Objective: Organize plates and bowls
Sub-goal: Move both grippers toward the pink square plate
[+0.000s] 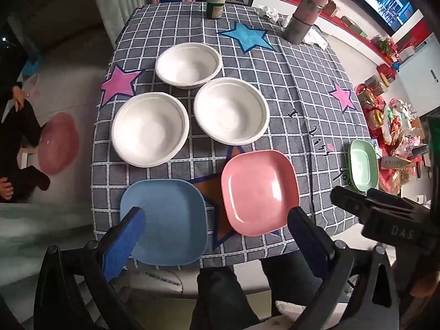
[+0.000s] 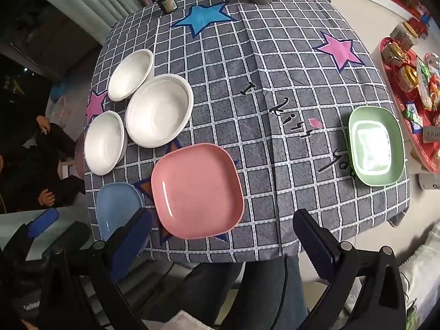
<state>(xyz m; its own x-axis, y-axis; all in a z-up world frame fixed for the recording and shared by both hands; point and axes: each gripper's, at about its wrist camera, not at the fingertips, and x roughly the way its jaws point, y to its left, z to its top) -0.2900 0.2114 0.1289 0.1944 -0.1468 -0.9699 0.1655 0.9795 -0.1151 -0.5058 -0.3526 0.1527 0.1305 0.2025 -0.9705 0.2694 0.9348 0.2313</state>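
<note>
Three white bowls (image 1: pixel 188 64) (image 1: pixel 150 129) (image 1: pixel 231 111) stand close together on the checked tablecloth (image 1: pixel 302 82). Nearer the front edge lie a blue square plate (image 1: pixel 165 220) and a pink square plate (image 1: pixel 260 191). A green plate (image 2: pixel 375 145) sits alone at the right edge. My left gripper (image 1: pixel 216 243) hovers open over the front edge, its left finger above the blue plate. My right gripper (image 2: pixel 224 244) is open too, just in front of the pink plate (image 2: pixel 196 189). Neither holds anything. The right wrist view also shows the bowls (image 2: pixel 159 110) and blue plate (image 2: pixel 117 206).
At the table's far end stand a green-lidded bottle (image 1: pixel 216 1) and a grey canister (image 1: pixel 305 16) with crumpled tissues beside it. A red tray of snacks (image 2: pixel 407 82) lies right of the table. A person in black (image 1: pixel 16 137) sits left; a pink basin (image 1: pixel 59 143) is on the floor.
</note>
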